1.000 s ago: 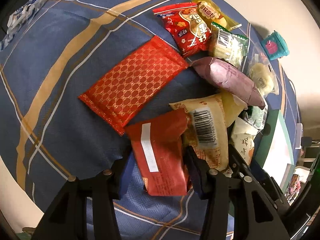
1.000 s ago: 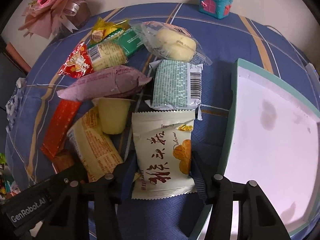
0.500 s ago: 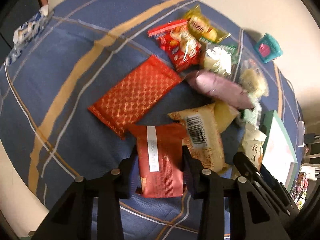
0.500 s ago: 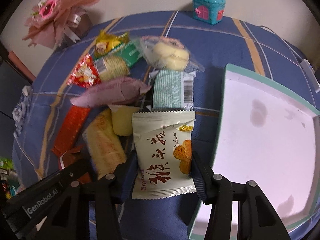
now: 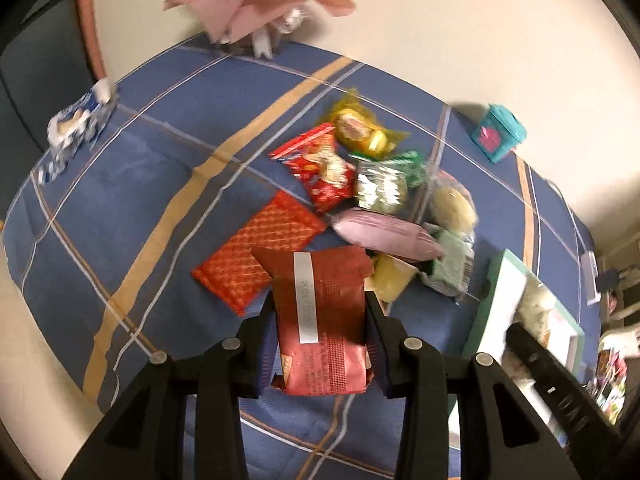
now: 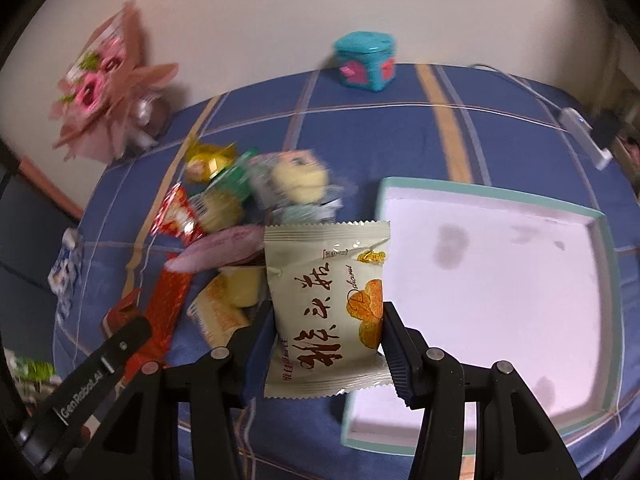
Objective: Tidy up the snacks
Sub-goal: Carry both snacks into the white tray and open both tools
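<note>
My left gripper (image 5: 320, 344) is shut on a dark red snack packet (image 5: 320, 320) with a white strip, lifted above the blue checked tablecloth (image 5: 140, 184). My right gripper (image 6: 328, 344) is shut on a cream packet (image 6: 326, 304) printed with dark characters and an orange picture, also raised off the cloth. A pile of snacks lies beyond: a red patterned pouch (image 5: 260, 252), a pink-purple packet (image 5: 388, 236), a red bag (image 5: 320, 168), a yellow wrapped sweet (image 5: 360, 128). The white tray with a teal rim (image 6: 492, 264) lies right of the cream packet.
A teal toy box (image 6: 366, 60) and a pink paper bouquet (image 6: 104, 108) stand at the back by the wall. A blue and white packet (image 5: 80, 124) lies at the cloth's far left edge. A cable and adapter (image 6: 576, 124) lie at the back right.
Both grippers have risen with their packets, so the table looks farther away. The left jaws closed tight on the dark red packet, and the right-hand gripper moved toward the tray.
</note>
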A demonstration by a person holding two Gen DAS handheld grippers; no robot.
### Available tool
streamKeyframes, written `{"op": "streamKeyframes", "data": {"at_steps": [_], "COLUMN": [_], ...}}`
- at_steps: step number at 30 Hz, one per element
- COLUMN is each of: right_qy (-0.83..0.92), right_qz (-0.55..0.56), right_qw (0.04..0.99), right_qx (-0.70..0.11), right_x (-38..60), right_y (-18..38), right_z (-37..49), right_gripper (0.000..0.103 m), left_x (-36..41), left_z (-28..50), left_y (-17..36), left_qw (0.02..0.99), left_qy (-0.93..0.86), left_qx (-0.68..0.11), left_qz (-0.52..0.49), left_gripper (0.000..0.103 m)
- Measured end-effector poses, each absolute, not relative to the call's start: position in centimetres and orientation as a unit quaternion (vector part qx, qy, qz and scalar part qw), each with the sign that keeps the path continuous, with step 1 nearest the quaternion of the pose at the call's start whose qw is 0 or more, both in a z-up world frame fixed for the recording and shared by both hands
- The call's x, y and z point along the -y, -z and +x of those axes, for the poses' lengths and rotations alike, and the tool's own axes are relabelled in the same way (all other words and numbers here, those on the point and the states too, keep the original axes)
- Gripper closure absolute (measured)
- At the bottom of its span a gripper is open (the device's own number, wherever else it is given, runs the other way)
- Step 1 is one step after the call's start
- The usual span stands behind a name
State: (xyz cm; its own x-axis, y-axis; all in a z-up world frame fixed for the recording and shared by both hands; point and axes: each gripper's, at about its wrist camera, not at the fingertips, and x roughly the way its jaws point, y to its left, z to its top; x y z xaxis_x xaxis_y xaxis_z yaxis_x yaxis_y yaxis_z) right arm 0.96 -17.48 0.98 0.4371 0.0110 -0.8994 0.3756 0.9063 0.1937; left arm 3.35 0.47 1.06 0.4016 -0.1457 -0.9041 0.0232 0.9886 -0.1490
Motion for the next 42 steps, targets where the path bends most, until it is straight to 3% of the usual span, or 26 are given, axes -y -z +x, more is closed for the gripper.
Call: {"op": "streamKeyframes", "data": {"at_steps": [20,32,33,34,36,37,42], "right_qy": [0.368,0.356,0.353,0.350,0.340,0.337,0.331], "right_qz": [0.336,0.327,0.326,0.325,0.329,0.333,0.321], "right_qw": [0.732,0.722,0.722,0.721,0.721,0.720,0.718], "right_qx": [-0.466,-0.494,-0.498,-0.502,-0.507,-0.507,-0.522], "right_x": [36.5,37.4,37.3,37.1,36.9,36.8,35.9], "right_y": [0.6,2.7,2.8,3.0,3.3,3.4,3.9], "right_z": [-7.2,-6.4,-6.3,-6.1,-5.9,-5.9,-5.5], "right_gripper": [0.049,0.048,0.048,0.043,0.028,0.018,0.009], "left_x": [20.0,20.5,20.2,19.8,18.9,18.5,16.5], "left_z": [1.1,2.0,2.1,2.3,2.8,3.0,3.9], "left_y": [-1.0,0.4,0.3,0.3,0.2,0.2,0.4], "left_qw": [0.817,0.810,0.809,0.809,0.808,0.807,0.811], "left_qy": [0.234,0.231,0.228,0.223,0.211,0.205,0.161], "left_qx": [-0.520,-0.533,-0.535,-0.539,-0.547,-0.550,-0.558], "left_qz": [0.083,0.083,0.080,0.075,0.063,0.059,0.067], "left_gripper": [0.062,0.061,0.056,0.043,0.028,0.027,0.018]}}
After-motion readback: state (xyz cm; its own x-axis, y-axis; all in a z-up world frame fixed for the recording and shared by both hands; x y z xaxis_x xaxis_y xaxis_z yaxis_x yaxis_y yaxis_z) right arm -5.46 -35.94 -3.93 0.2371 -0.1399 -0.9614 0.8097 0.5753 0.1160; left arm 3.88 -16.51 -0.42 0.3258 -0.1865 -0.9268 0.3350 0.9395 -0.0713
